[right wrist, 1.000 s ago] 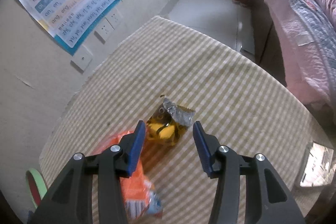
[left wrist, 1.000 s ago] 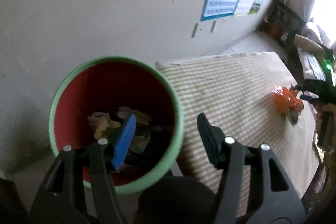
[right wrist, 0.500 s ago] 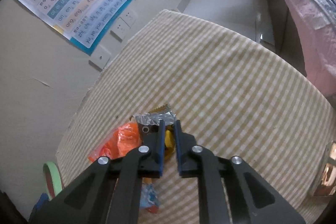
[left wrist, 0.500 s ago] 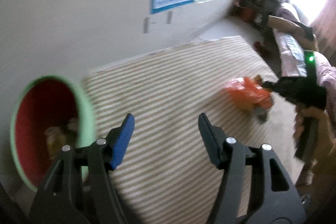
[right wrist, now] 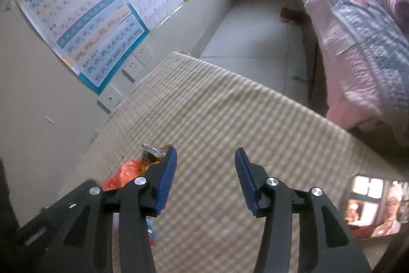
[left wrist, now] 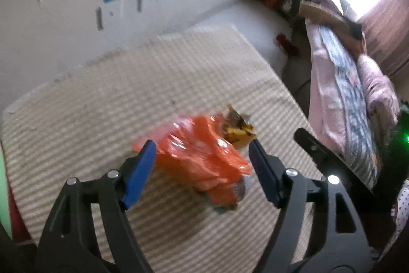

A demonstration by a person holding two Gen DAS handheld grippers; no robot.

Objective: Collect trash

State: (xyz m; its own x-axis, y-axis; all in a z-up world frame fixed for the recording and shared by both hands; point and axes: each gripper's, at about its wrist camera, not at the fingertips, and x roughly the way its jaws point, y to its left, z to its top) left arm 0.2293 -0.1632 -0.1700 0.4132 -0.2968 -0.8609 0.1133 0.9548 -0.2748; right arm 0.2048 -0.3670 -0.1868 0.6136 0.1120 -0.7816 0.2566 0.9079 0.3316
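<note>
An orange plastic wrapper point(left wrist: 202, 160) lies on the checked tablecloth point(left wrist: 127, 99), with a small yellow-and-silver snack wrapper point(left wrist: 237, 127) touching its far end. My left gripper point(left wrist: 202, 170) is open, with the orange wrapper between its blue pads. My right gripper point(right wrist: 205, 181) is open and empty over bare cloth; the yellow wrapper point(right wrist: 153, 156) and the orange wrapper point(right wrist: 125, 173) lie just left of its left finger. The bin's green rim point(left wrist: 3, 186) shows at the far left edge of the left wrist view.
A phone point(right wrist: 375, 206) with a lit screen lies on the table at the right. A bed with a pink quilt point(right wrist: 363, 42) stands beyond the table. The wall with posters point(right wrist: 97, 24) runs along the table's left side. The other gripper's black body point(left wrist: 322, 152) is right of the wrappers.
My left gripper swung from the bin across the table to the orange wrapper. My right gripper shut on the yellow wrapper, then opened and moved right, leaving it on the cloth.
</note>
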